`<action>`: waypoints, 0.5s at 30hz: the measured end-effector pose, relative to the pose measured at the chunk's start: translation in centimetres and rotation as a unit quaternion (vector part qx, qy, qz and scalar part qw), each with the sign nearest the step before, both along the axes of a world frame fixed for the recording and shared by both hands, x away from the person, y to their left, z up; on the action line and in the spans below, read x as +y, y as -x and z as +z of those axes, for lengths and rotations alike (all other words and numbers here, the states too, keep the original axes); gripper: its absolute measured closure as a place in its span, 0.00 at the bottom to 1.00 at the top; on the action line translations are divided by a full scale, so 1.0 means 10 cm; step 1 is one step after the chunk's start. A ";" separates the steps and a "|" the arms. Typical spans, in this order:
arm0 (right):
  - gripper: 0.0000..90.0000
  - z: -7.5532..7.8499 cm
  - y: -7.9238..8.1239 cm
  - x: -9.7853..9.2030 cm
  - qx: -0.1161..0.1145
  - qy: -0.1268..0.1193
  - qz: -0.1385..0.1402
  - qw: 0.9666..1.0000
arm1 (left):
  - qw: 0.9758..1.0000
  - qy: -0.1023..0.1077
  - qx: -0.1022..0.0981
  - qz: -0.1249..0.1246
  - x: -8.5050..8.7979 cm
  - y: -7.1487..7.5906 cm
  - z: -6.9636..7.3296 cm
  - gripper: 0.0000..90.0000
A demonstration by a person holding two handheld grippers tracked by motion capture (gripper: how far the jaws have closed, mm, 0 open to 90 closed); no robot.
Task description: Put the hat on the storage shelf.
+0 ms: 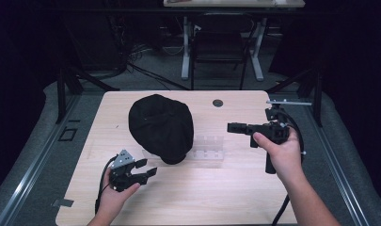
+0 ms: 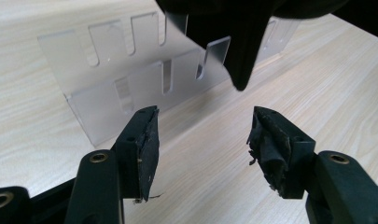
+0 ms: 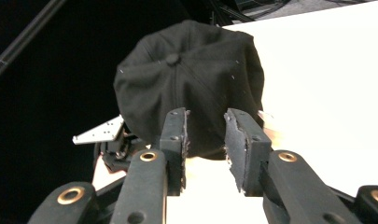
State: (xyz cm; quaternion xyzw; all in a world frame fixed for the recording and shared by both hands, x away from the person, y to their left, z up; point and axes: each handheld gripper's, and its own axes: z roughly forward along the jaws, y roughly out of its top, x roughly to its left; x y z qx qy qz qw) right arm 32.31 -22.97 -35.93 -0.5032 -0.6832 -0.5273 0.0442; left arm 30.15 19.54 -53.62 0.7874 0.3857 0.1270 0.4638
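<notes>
A black cap [image 1: 161, 127] lies crown up on the light wooden table [image 1: 202, 193], left of centre. A clear acrylic rack [image 1: 209, 147] with slots sits against the cap's right side. My left gripper [image 1: 149, 166] hovers just in front of the cap's near edge, its jaws wide apart and nothing between them. In the left gripper view the left gripper [image 2: 203, 116] points at the rack [image 2: 144, 79], with a corner of the cap [image 2: 242, 42] hanging above. To the right of the cap my right gripper [image 1: 229, 127] points left; in its own view the right gripper [image 3: 206, 116] stands open and empty, facing the cap [image 3: 191, 70].
A round dark grommet [image 1: 218, 102] sits in the tabletop near its far edge. Beyond the table stand a chair [image 1: 218, 44] and a desk on white legs. Dark stand legs [image 1: 66, 84] flank the table's far corners. Bare wood spreads along the near side.
</notes>
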 end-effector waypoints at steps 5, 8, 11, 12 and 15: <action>0.74 -0.11 0.09 -0.01 -0.011 0.026 -0.005 1.000 | 1.000 -0.001 0.002 -0.002 0.01 0.00 -0.05 0.48; 0.73 -0.18 0.17 0.01 -0.041 0.072 -0.019 0.996 | 1.000 -0.003 0.001 -0.002 0.01 -0.01 -0.07 0.48; 0.72 -0.28 0.23 0.02 -0.041 0.068 -0.010 0.997 | 1.000 -0.001 0.000 -0.001 0.02 0.00 -0.08 0.48; 0.72 -0.32 0.25 0.03 -0.045 0.071 -0.012 0.996 | 1.000 -0.002 -0.001 -0.002 0.03 0.00 -0.08 0.48; 0.72 -0.47 0.32 0.02 -0.050 0.086 -0.017 0.995 | 1.000 -0.002 0.002 0.004 0.07 -0.01 -0.10 0.48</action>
